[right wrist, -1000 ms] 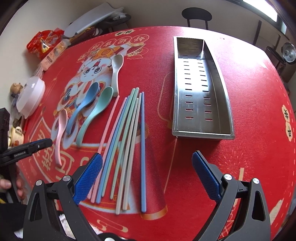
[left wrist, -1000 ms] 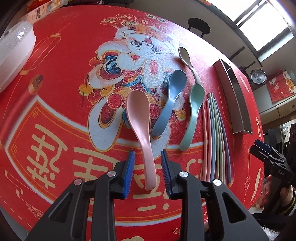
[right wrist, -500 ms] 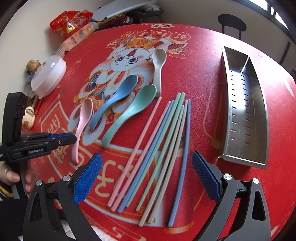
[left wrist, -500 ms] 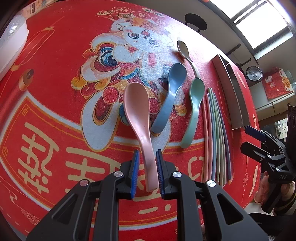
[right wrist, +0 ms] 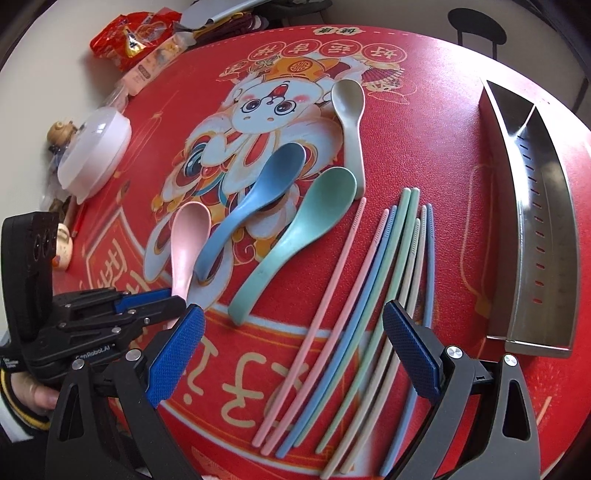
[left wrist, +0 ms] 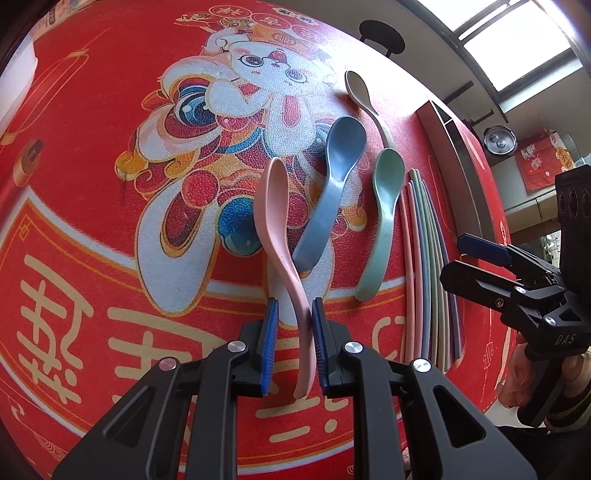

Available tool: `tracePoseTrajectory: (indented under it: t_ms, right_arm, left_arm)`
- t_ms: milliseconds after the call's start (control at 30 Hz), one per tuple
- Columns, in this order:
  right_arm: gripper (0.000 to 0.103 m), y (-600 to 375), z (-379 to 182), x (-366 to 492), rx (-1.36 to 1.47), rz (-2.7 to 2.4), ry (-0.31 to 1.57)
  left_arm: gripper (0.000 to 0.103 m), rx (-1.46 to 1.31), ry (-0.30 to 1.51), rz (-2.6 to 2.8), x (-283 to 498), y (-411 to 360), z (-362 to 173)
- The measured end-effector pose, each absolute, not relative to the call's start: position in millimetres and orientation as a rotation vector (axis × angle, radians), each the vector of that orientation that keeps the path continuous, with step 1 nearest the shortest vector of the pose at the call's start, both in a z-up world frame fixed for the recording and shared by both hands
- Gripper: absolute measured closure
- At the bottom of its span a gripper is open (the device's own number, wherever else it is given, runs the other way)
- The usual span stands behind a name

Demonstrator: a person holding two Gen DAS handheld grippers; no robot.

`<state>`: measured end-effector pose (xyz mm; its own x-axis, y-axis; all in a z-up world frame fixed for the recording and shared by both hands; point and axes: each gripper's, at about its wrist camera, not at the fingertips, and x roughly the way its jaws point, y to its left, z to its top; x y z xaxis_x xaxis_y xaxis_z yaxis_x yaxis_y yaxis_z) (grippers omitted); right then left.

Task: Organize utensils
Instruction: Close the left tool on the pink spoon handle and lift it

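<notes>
My left gripper (left wrist: 294, 302) is shut on the handle of the pink spoon (left wrist: 275, 214), whose bowl is rolled onto its edge over the red tablecloth. The right wrist view shows the same grip at the left gripper (right wrist: 162, 299) and pink spoon (right wrist: 188, 236). The blue spoon (right wrist: 258, 199), green spoon (right wrist: 303, 225) and beige spoon (right wrist: 351, 118) lie flat beside it. My right gripper (right wrist: 291, 314) stands wide open above the near ends of several pastel chopsticks (right wrist: 369, 295), holding nothing. It also appears at the right gripper (left wrist: 461, 258). A steel tray (right wrist: 535, 343) lies at the right.
A white lidded dish (right wrist: 96, 147), small figurines (right wrist: 62, 133) and snack packets (right wrist: 129, 37) crowd the table's left edge. A black chair (right wrist: 476, 22) stands beyond the far edge. A person's hand (right wrist: 33, 395) holds the left gripper near the front edge.
The left jaws have closed onto the pink spoon's handle and the spoon has rolled onto its edge. The right gripper has moved left, from in front of the tray to above the chopsticks.
</notes>
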<state>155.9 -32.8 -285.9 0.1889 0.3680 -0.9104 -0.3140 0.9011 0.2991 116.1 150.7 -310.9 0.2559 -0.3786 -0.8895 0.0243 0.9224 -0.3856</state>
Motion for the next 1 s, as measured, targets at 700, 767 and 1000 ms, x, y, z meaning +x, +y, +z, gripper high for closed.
tracePoseTrajectory:
  t_ms: [700, 767, 1000]
  right_arm:
    - [0.009, -29.5, -295.4, 154.3, 0.126, 0.443, 1.329]
    - [0.009, -28.6, -294.9, 154.4, 0.126, 0.445, 1.328]
    - [0.009, -19.3, -299.3, 160.8, 0.124, 0.457, 1.344]
  left_arm:
    - [0.096, -0.220, 1.294, -0.249, 119.7, 153.3, -314.0]
    - [0.096, -0.248, 1.286, -0.229, 120.5, 166.9, -314.6]
    - [0.096, -0.281, 1.250, -0.158, 122.3, 207.4, -313.1]
